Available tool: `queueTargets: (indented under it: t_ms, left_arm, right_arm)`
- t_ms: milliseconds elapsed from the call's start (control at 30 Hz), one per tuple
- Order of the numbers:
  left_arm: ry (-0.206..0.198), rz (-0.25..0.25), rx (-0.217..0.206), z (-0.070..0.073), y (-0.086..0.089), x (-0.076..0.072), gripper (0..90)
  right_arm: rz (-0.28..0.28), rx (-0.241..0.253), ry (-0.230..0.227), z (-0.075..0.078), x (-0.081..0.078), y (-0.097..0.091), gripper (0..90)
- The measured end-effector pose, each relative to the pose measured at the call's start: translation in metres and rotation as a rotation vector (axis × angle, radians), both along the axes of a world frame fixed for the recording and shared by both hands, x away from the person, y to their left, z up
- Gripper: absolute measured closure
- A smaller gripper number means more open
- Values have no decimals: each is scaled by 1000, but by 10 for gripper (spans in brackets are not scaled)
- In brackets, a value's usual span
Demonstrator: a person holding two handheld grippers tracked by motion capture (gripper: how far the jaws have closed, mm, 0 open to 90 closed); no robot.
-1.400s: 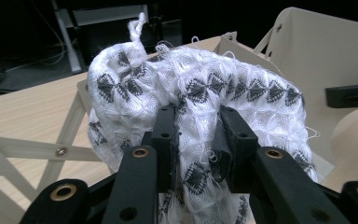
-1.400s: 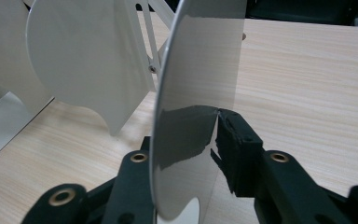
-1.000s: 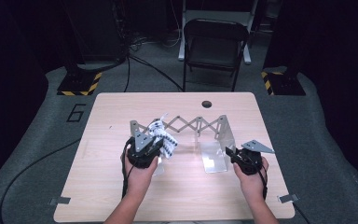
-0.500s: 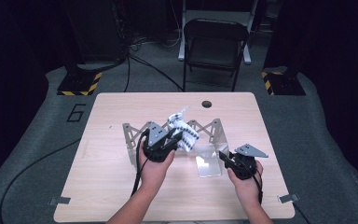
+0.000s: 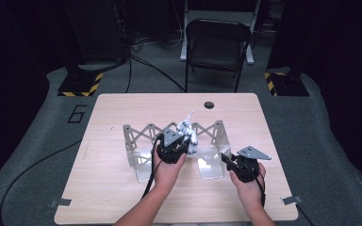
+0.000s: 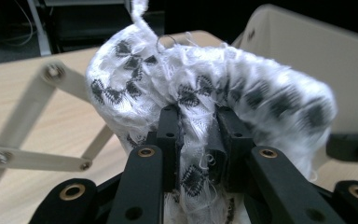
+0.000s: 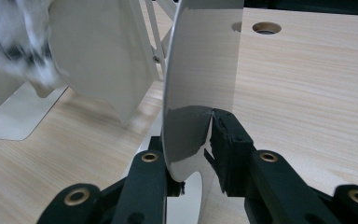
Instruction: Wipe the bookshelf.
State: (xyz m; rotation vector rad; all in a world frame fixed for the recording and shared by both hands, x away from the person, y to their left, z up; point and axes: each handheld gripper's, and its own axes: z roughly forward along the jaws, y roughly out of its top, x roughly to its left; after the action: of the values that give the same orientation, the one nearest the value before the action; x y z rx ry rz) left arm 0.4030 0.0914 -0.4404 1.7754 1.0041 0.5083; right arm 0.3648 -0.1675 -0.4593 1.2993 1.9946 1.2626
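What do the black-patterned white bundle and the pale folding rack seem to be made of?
White cloth with black woven pattern: soft fabric, judging by frayed threads and loose folds. Pale accordion rack: likely painted or brushed sheet metal; its end plate is thin, smooth and faintly reflective.

Looks like a dark lab/studio: desk (image 5: 122, 197) on grey carpet, hazard-taped stands (image 5: 79, 87), cables, folding chair (image 5: 217, 47)

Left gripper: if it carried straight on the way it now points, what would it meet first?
Probably the rack: the left gripper, shut on the cloth, points at its scissor bars. Depth is unclear.
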Motion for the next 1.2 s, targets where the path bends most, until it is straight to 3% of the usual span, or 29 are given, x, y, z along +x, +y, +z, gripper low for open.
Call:
queueTargets:
  t_ms: [33,100,167,333,400,433,533,567,600,733,833,867,900,933,967,1000,1033,1133,1200]
  left_arm:
    - [14,-8,28,-5,-2,0,740]
    - [35,-18,40,-12,-3,1,740]
    - [84,-41,77,-31,-7,2,738]
    - [137,-59,117,-51,-9,2,737]
    - [143,-63,118,-52,-9,2,737]
    - [143,-64,109,-50,-9,1,738]
    - [88,-67,31,-25,-4,-7,739]
    - [88,-67,31,-25,-4,-7,739]
    - [22,-65,-12,-4,-1,-12,739]
    - [-50,-60,-39,21,4,-14,736]
    - [-44,-46,-33,14,3,-10,736]
    - [-15,-34,-18,-1,3,-7,736]
    - [-15,-34,-18,-1,3,-7,737]
    - [43,-38,15,-20,0,-3,738]
    - [43,-38,15,-20,0,-3,738]
    - [85,-42,64,-40,-4,0,738]
    - [114,-50,79,-50,-5,2,738]
    - [145,-55,85,-62,-6,2,740]
    - [143,-58,85,-59,-6,2,741]
  right_arm:
    - [-1,0,-2,0,0,0,748]
    - [-2,0,0,0,0,0,748]
    - [1,-4,-5,0,0,-1,748]
    - [0,0,-5,0,-1,-1,747]
    - [0,1,-4,0,-1,-1,746]
    - [0,4,-4,-1,-1,-1,744]
    - [1,4,-5,-1,-2,0,743]
    - [1,4,-5,-1,-2,0,743]
    - [0,5,-7,-1,-2,0,744]
    - [0,4,-5,-1,-2,1,740]
    - [2,4,-5,-1,-2,1,741]
    - [4,4,-6,-1,-2,2,740]
    - [4,4,-6,-1,-2,2,740]
    - [1,7,-3,-1,-3,2,739]
    - [1,7,-3,-1,-3,2,739]
    - [5,6,-5,-1,-2,1,739]
    - [5,6,-4,-1,-2,1,738]
    - [6,6,-4,-1,-2,1,739]
    - [6,7,-5,-1,-2,1,738]
